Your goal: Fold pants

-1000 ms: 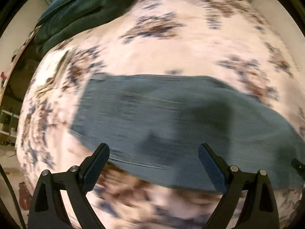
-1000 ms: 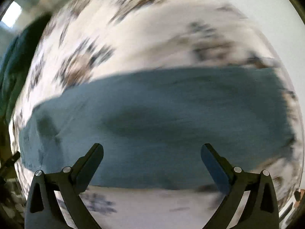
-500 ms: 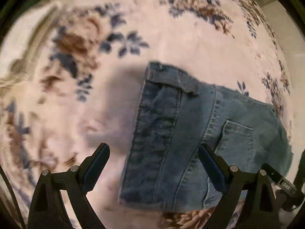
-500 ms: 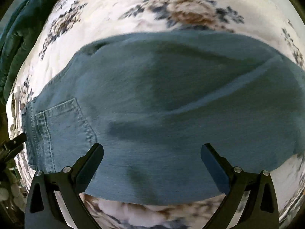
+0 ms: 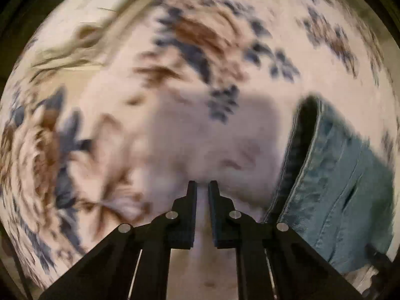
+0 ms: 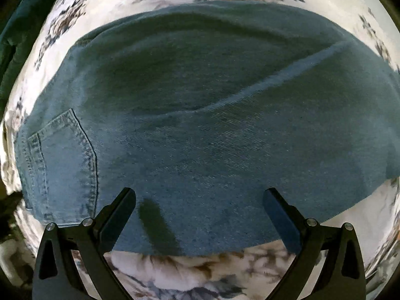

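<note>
The blue denim pants [image 6: 200,125] lie flat on a floral bedspread [image 6: 200,275], a back pocket [image 6: 62,162] showing at the left. My right gripper [image 6: 200,200] hangs open just above the pants' near edge, nothing between its fingers. In the left wrist view the pants' waistband end [image 5: 337,187] sits at the right, its edge curled up. My left gripper [image 5: 202,187] is shut over the bare bedspread [image 5: 150,100], left of the waistband and apart from it. I see no denim between its fingers.
A dark green cloth [image 6: 15,37] lies bunched at the far left of the bed. Floral bedspread stretches away on all sides of the pants. The left wrist view is blurred by motion.
My left gripper slid left off the waistband onto the bedspread and its jaws went from wide open to shut. My right gripper came down closer over the pants and stayed open.
</note>
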`<state>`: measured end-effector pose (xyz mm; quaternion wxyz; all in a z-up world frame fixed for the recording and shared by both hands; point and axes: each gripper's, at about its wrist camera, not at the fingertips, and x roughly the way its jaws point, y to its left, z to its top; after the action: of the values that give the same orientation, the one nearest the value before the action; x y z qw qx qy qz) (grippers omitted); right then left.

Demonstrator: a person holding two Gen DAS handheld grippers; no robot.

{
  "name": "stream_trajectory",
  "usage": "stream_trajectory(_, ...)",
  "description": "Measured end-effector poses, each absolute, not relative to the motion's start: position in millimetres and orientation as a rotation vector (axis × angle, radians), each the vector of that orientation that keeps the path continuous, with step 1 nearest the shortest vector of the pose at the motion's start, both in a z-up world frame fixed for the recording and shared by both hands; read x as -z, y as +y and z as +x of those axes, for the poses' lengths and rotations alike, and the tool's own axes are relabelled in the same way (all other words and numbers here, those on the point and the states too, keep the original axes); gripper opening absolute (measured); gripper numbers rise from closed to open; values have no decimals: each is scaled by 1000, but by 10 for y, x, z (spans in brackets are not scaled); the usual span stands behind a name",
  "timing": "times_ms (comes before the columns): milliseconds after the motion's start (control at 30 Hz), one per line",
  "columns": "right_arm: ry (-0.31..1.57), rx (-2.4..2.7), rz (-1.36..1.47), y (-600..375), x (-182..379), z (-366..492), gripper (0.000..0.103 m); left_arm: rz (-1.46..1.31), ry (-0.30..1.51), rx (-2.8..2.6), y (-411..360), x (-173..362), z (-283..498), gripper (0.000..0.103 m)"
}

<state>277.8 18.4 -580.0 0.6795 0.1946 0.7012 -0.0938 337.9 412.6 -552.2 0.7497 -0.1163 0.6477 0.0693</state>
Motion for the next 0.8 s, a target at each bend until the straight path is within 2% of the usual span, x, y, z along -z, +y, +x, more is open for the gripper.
stream_trajectory(33, 1572, 203, 463, 154, 5784, 2753, 103, -264, 1400, -122, 4098, 5428, 3341, 10)
stream_trajectory(100, 1557, 190, 542, 42, 5724, 2672, 103, -248, 1372, -100, 3929, 5210, 3210, 21)
stream_trajectory(167, 1534, 216, 655, -168, 5655, 2522, 100, -268, 1359, -74, 3738, 5085, 3057, 45)
stream_trajectory(200, 1526, 224, 697, -237, 5642, 2444, 98, -313, 1360, -61, 3614, 5045, 2956, 50)
stream_trajectory(233, 1511, 226, 770, -342, 5636, 2305, 87, -367, 1358, -42, 3546, 5028, 2888, 52)
stream_trajectory(267, 1504, 237, 831, -442, 5638, 2168, 69, -446, 1370, -10, 3409, 5051, 2776, 55)
stream_trajectory(333, 1501, 256, 932, -672, 5651, 1943, 55, -606, 1417, 54, 3106, 5168, 2698, 55)
stream_trajectory(500, 1407, 225, 1143, -914, 5795, 1743, 55, -896, 1523, 109, 2556, 5670, 2587, 55)
stream_trajectory(633, 1442, 240, 1226, -1040, 5985, 1715, 55, -926, 1550, 90, 2405, 5790, 2578, 55)
stream_trajectory(800, 1446, 197, 1241, -909, 5923, 1683, 55, -909, 1553, 104, 2421, 5660, 2407, 55)
